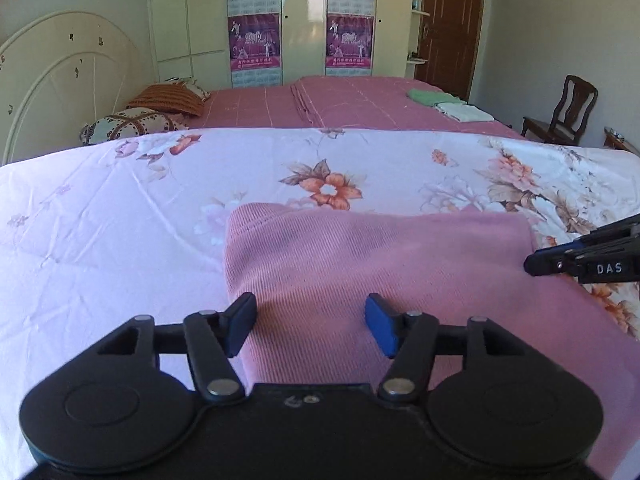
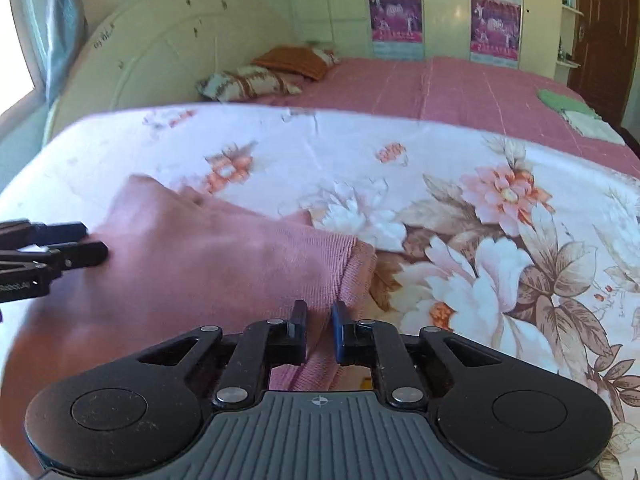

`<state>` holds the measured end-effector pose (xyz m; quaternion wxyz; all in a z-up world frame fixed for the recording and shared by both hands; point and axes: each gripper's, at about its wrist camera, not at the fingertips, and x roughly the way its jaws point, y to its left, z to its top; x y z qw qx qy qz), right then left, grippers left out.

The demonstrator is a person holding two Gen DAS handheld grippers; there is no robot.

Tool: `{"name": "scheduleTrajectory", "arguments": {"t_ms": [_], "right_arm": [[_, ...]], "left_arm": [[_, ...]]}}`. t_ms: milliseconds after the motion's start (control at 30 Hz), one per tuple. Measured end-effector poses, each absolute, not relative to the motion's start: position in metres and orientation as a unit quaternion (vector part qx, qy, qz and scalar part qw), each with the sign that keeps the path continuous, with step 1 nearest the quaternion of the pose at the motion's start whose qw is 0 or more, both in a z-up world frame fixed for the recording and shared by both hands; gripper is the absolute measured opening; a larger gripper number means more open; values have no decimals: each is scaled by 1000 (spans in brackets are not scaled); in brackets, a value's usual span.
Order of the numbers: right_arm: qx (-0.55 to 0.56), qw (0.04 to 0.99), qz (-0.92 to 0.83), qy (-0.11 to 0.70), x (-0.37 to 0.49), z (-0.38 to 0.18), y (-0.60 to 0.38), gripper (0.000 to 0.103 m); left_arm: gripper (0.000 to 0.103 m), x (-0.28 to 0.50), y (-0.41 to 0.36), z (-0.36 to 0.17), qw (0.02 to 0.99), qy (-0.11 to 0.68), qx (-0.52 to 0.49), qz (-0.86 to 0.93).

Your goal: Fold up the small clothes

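**Pink garment on the flowered sheet, right tongs pinching its edge**

We see a pink ribbed garment (image 1: 372, 264) lying on a flowered sheet (image 1: 120, 208) that covers the near surface. Our left gripper (image 1: 311, 322) hangs over the near part of the cloth with its jaws spread wide, released and grasping nothing; the pink fabric shows between the two fingers. Our right gripper (image 2: 319, 330) sits at the garment's right edge, its jaws drawn close together with a strip of the pink cloth running between them, so it is clenched on the garment. In the right wrist view the left gripper reaches in from the left, over the cloth. Beyond the sheet lies a bed with a pink cover (image 1: 360, 104), two pillows (image 1: 160, 108) by the headboard, and a green and a white folded cloth (image 1: 448, 104) near its far side. A wooden chair (image 1: 560, 114) stands at the right.
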<state>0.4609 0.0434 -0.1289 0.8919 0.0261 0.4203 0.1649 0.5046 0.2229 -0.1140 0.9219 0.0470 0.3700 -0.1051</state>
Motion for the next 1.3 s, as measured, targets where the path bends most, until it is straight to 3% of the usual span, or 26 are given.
{"name": "scheduleTrajectory", "arguments": {"t_ms": [100, 333, 467, 667, 833, 1000, 1133, 1300], "right_arm": [[11, 892, 169, 418, 461, -130, 44, 12], [12, 906, 195, 376, 396, -82, 37, 13], [-7, 897, 231, 377, 349, -78, 39, 13], [-65, 884, 206, 414, 343, -116, 53, 12], [-67, 889, 189, 412, 340, -118, 52, 13], [-23, 893, 211, 397, 311, -91, 50, 13], [-57, 875, 193, 441, 307, -119, 58, 13], [-32, 881, 180, 437, 304, -127, 52, 13]], "left_arm": [[59, 498, 234, -112, 922, 373, 36, -100], [43, 413, 249, -86, 935, 337, 15, -109], [43, 382, 255, -94, 935, 344, 19, -78], [46, 384, 255, -106, 929, 364, 22, -66], [41, 371, 253, -91, 932, 357, 23, -61], [45, 344, 244, -92, 923, 377, 17, -71], [46, 342, 238, -116, 914, 402, 18, -56], [46, 339, 233, -115, 916, 398, 28, -43]]}}
